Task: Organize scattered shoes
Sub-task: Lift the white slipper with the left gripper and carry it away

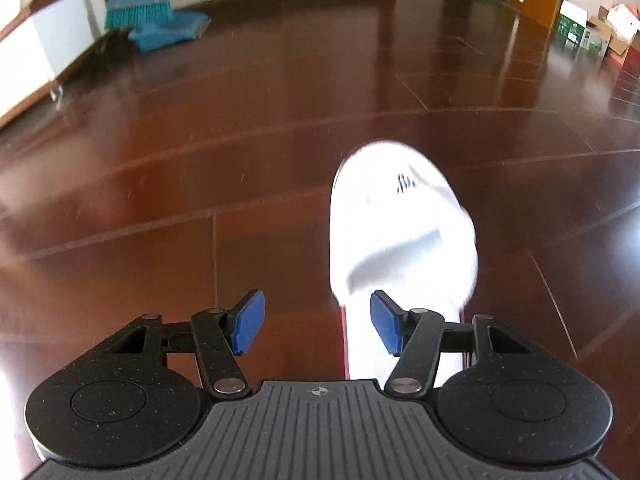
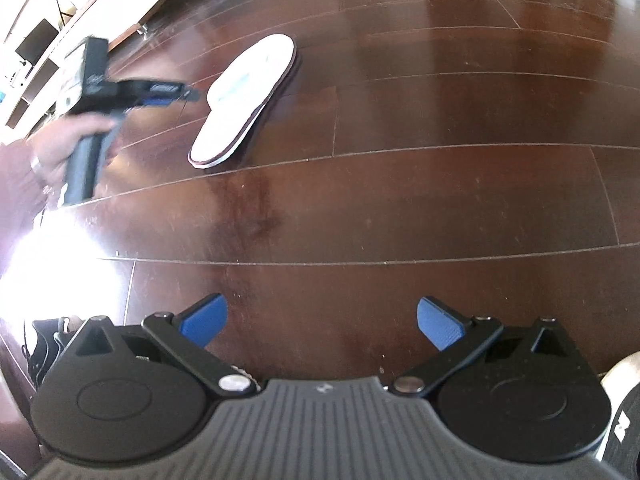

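Left wrist view: left gripper (image 1: 317, 323), jaws spread and empty, hovers at the heel of a white slipper (image 1: 400, 248) on the floor (image 1: 160, 200). Step in hand: approach. Next, advance and pinch the edge. Right gripper (image 2: 322, 322), wide apart, holds nothing; slipper well beyond.
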Available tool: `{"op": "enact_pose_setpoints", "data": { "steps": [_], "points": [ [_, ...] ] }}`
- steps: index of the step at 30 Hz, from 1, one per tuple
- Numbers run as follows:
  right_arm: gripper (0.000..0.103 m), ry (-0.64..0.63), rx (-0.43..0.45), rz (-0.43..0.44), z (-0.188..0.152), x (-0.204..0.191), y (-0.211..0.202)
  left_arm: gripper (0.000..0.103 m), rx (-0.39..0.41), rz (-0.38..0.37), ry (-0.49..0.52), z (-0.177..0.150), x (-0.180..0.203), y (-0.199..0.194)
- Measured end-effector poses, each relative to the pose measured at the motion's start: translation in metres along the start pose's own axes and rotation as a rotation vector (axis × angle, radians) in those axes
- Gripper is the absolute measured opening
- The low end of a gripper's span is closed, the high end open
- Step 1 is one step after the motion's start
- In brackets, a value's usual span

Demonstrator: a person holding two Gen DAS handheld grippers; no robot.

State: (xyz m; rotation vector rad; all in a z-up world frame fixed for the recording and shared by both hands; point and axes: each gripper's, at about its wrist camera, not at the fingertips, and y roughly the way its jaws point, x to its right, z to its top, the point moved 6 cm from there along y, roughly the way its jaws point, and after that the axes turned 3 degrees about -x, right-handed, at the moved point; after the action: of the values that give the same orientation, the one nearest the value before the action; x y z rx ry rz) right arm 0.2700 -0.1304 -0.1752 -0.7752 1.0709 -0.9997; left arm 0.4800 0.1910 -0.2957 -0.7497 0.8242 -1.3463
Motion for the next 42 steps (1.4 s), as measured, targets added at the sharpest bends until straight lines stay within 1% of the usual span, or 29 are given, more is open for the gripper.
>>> {"op": "enact_pose_setpoints", "data": {
  "steps": [5, 9, 11, 12, 13, 15, 16, 17, 19, 22, 25, 31, 33, 40, 42],
  "points": [
    [0.103, 0.024, 0.02, 0.013, -0.005, 0.004, -0.008, 0.067, -0.05, 0.034, -0.032, 0.007, 0.008, 0.034],
    [0.103, 0.049, 0.026, 0.02, -0.015, 0.009, -0.015, 0.065, -0.049, -0.007, -0.108, 0.008, 0.009, 0.051],
    [0.103, 0.057, 0.02, 0.015, -0.019, 0.013, -0.016, 0.061, -0.057, -0.031, -0.15, 0.006, 0.01, 0.058],
    [0.103, 0.06, 0.018, 0.01, -0.021, 0.014, -0.017, 0.052, -0.069, -0.042, -0.175, 0.005, 0.011, 0.062],
    [0.103, 0.065, 0.019, 0.004, -0.021, 0.016, -0.018, 0.039, -0.077, -0.053, -0.198, 0.004, 0.012, 0.064],
    [0.103, 0.073, 0.022, 0.0, -0.022, 0.02, -0.021, 0.031, -0.085, -0.061, -0.249, 0.002, 0.014, 0.065],
    [0.103, 0.078, 0.024, -0.002, -0.022, 0.021, -0.022, 0.023, -0.086, -0.06, -0.258, 0.002, 0.014, 0.064],
    [0.103, 0.081, 0.023, -0.004, -0.022, 0.022, -0.021, 0.019, -0.092, -0.056, -0.263, 0.001, 0.015, 0.062],
    [0.103, 0.079, 0.02, -0.007, -0.02, 0.021, -0.018, 0.007, -0.092, -0.051, -0.256, 0.001, 0.016, 0.058],
    [0.103, 0.067, 0.01, -0.011, -0.019, 0.019, -0.015, 0.007, -0.09, -0.052, -0.196, 0.0, 0.025, 0.042],
    [0.103, 0.057, 0.015, -0.014, -0.009, 0.016, -0.007, 0.006, -0.089, -0.082, -0.135, -0.003, 0.035, 0.023],
    [0.103, 0.062, 0.067, -0.009, 0.01, 0.008, -0.012, 0.006, -0.072, -0.127, -0.106, 0.001, 0.041, 0.005],
    [0.103, 0.066, 0.076, 0.0, 0.011, 0.007, -0.014, 0.006, -0.068, -0.144, -0.104, 0.003, 0.039, -0.002],
    [0.103, 0.067, 0.063, 0.015, 0.013, 0.011, -0.012, 0.006, -0.048, -0.235, -0.106, 0.007, 0.041, -0.033],
    [0.103, 0.069, 0.064, 0.017, 0.013, 0.013, -0.012, 0.005, -0.042, -0.276, -0.1, 0.008, 0.047, -0.046]
  ]
}}
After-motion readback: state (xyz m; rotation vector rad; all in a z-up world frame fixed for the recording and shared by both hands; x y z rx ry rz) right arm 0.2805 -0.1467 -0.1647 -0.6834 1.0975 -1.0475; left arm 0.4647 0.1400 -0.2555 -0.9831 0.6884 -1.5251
